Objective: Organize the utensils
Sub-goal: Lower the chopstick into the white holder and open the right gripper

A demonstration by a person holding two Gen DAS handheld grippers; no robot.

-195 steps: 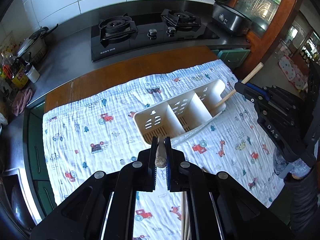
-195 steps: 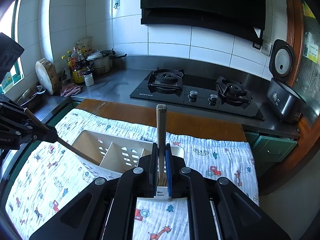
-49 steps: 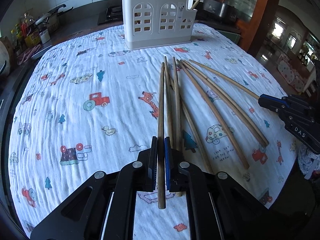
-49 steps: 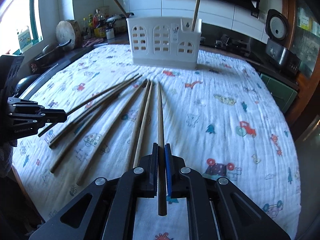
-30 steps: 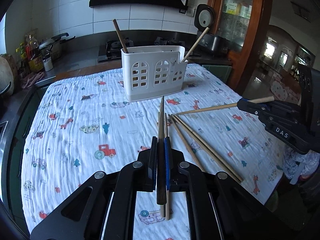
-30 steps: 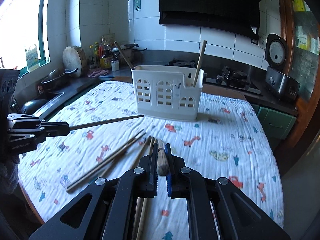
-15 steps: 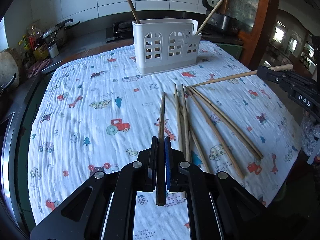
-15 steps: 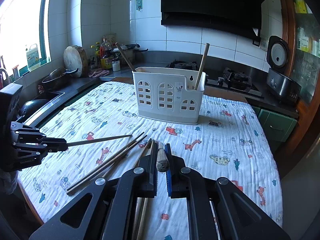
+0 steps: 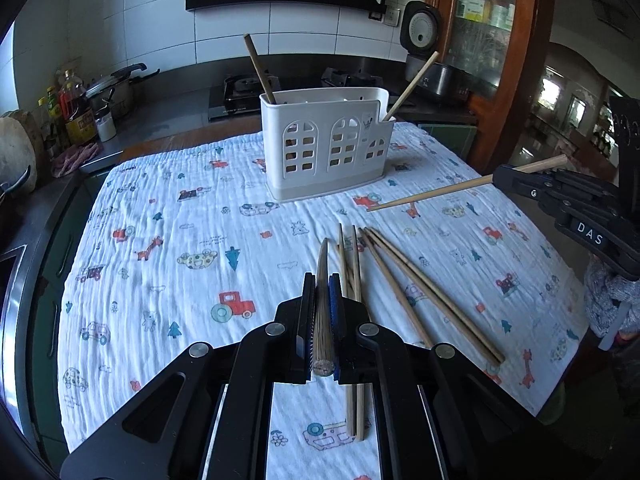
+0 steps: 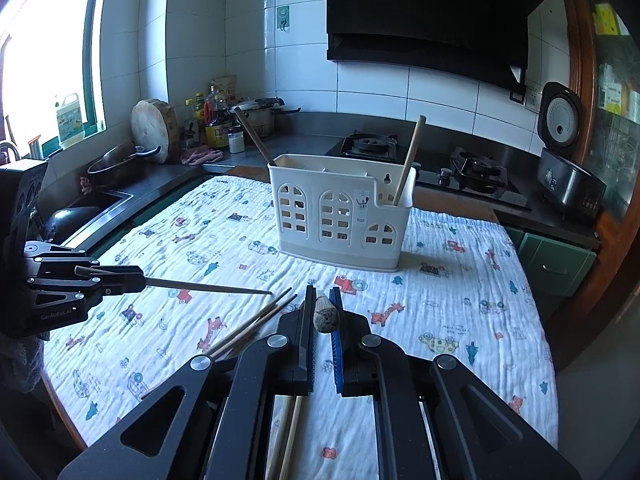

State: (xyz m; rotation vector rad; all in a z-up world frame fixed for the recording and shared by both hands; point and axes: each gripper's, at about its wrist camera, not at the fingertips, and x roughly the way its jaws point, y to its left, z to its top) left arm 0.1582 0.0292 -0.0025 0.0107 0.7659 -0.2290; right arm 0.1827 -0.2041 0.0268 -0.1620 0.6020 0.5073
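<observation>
Tabletop farther below since earlier; both grippers [image 9: 321,316] [image 10: 322,316] keep clamping chopsticks [image 9: 322,304]

Both chopsticks now lifted off the cloth [image 9: 160,280] — left tool [image 9: 322,292], right tool [image 10: 323,304].

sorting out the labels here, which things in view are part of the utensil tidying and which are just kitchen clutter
Part of the job:
- white utensil holder, two chopsticks already in it
- loose chopsticks on the cloth
- left gripper, jaws shut on a chopstick
- right gripper, jaws shut on a chopstick

Just lying about:
- rice cooker
- gas stove
- oil bottles
- round chopping block
</observation>
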